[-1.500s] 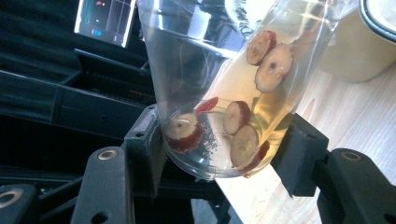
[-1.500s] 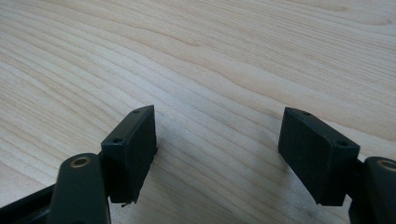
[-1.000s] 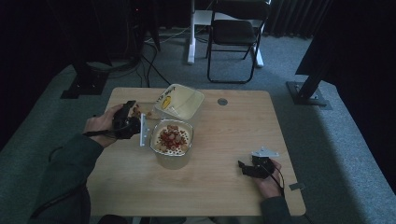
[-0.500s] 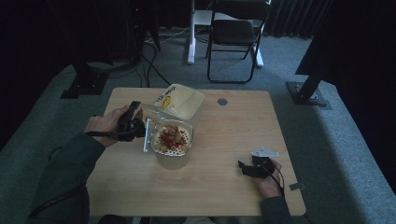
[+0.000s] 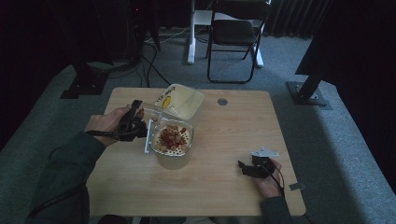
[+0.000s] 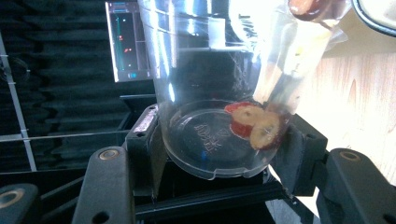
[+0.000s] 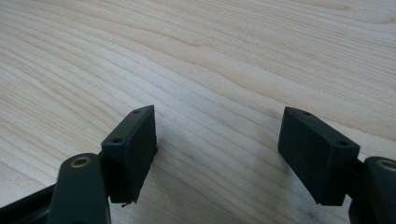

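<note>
Two fruit slices (image 6: 254,123) sit in the clear cup (image 6: 219,93) clamped tilted in the left hand-held gripper (image 5: 135,125).

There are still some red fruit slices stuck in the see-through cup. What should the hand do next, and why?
Probably tip the clear cup a little steeper over the bowl. The left gripper grips the cup on its side, and a couple of red slices cling near its bottom.

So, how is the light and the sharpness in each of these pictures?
High view: dim, soft, dark around the table. Left gripper view: bright glare streaks on the clear cup, wood beyond overexposed. Right gripper view: evenly lit, sharp wood grain, jaws slightly blurred.
</note>
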Demonstrator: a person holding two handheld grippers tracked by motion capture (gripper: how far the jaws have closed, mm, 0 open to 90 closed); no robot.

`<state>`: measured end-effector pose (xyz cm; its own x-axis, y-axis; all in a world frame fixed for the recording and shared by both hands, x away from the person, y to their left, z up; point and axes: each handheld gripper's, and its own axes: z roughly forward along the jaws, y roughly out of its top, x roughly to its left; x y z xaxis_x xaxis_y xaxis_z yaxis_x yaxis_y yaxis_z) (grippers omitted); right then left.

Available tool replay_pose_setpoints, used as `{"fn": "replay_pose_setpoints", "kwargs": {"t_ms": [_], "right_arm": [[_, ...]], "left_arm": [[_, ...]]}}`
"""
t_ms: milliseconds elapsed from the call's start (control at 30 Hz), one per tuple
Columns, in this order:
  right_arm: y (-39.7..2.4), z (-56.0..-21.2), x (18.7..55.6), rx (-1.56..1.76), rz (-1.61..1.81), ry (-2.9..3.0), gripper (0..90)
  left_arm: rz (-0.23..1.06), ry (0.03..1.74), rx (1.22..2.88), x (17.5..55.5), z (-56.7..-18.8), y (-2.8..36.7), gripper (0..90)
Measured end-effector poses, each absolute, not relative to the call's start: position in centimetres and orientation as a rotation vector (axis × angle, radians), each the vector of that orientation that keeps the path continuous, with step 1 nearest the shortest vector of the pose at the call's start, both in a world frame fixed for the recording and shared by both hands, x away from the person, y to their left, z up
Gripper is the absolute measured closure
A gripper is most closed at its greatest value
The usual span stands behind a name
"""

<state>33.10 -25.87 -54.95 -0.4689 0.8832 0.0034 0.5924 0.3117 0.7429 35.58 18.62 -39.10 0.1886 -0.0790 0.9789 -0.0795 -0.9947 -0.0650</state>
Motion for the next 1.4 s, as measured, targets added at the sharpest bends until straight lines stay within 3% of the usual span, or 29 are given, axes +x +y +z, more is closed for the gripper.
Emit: {"fn": "replay_pose_setpoints", "kwargs": {"t_ms": [1400], "right_arm": [[-25.9,-55.0,33.1,1.309,0.975,2.183,27.7]], "left_arm": [[2.114,-0.355,2.428,35.6,-39.4,17.3,43.0]]}}
